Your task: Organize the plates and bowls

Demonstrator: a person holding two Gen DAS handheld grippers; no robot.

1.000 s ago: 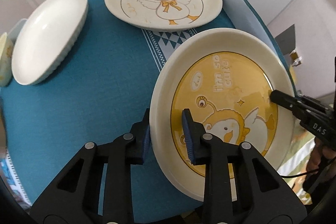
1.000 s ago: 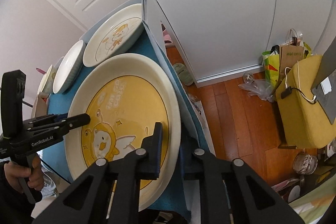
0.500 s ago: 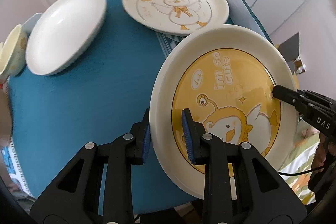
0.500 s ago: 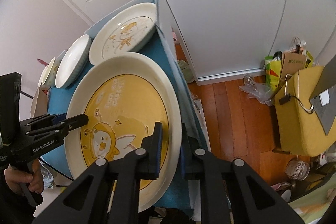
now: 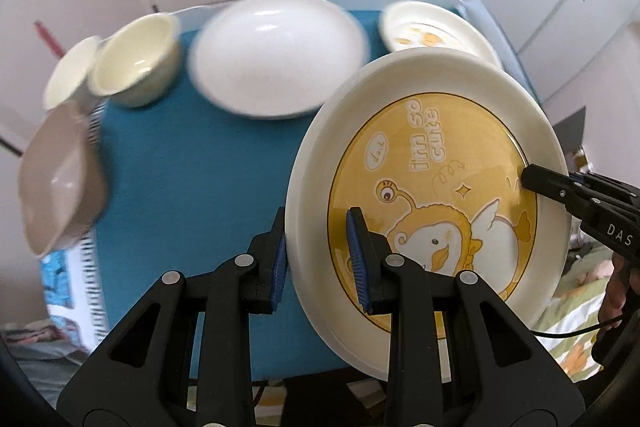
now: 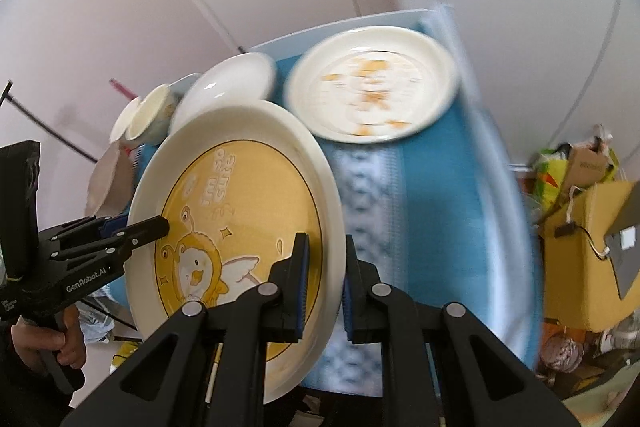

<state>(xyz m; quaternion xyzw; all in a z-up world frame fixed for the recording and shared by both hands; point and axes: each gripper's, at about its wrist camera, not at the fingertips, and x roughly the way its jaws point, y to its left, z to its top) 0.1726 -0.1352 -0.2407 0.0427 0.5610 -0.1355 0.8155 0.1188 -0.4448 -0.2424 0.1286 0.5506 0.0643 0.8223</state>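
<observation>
Both grippers hold one large cream plate with a yellow cartoon bird centre point(image 5: 436, 163) point(image 6: 240, 195), lifted above the blue table. My left gripper point(image 5: 318, 255) is shut on its left rim. My right gripper point(image 6: 324, 279) is shut on its right rim, and it also shows in the left wrist view point(image 5: 532, 179). A duck plate point(image 6: 372, 83) point(image 5: 424, 31) lies at the far right of the table. A plain white bowl point(image 5: 276, 55) point(image 6: 224, 83) sits beside it. Two small cream bowls point(image 5: 136, 63) and a pink-brown bowl point(image 5: 60, 175) lie to the left.
The blue cloth point(image 5: 192, 167) covers a small table with a pale edge point(image 6: 480, 131). White doors stand behind it. A yellow bag and clutter point(image 6: 580, 239) sit on the wood floor to the right.
Both grippers have raised the yellow plate and swung left. The small bowls and the pink-brown bowl have come into view; the duck plate has shifted to the far right.
</observation>
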